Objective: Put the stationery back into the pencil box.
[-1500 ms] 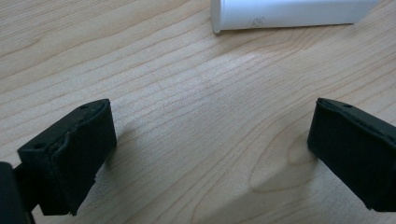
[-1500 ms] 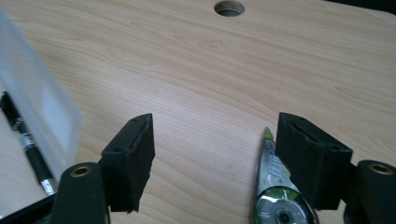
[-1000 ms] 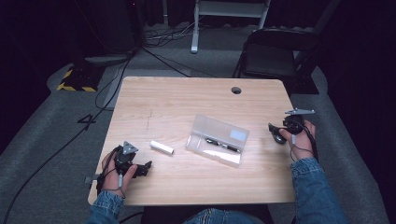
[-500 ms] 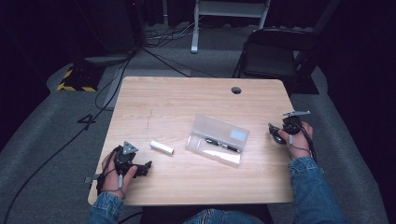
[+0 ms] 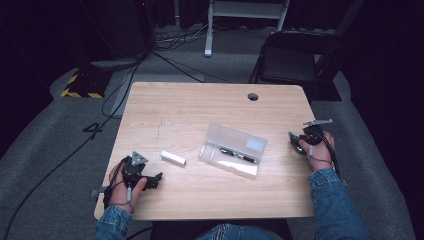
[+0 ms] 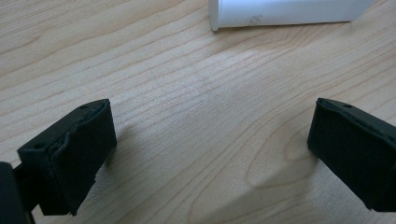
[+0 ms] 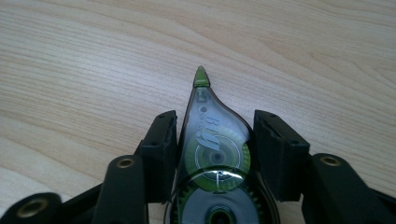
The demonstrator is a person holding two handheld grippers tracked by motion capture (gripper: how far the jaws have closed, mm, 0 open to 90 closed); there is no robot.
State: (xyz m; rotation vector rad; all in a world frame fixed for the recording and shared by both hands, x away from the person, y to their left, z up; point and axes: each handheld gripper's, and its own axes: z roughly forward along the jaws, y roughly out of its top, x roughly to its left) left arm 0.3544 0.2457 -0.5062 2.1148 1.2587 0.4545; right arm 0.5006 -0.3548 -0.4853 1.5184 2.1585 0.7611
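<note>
The right gripper [image 7: 212, 154], at the right edge of the high view, has just closed its jaws onto a clear green-wheeled correction tape dispenser [image 7: 212, 149]. The left gripper [image 6: 210, 154], lower left, gapes empty near a white plastic tube [image 6: 285, 11].

Looks like a lab/studio: dark room, grey carpet [image 5: 60, 150], cables [image 5: 165, 60] on floor, 1 folding chair [image 5: 295, 62] behind wooden table [image 5: 200, 107].

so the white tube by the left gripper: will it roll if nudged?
Probably. The white tube looks round and smooth, lying on its side on the flat table, so a sideways push likely rolls it. It looks rigid and probably light. The left gripper stands open, short of it.
</note>
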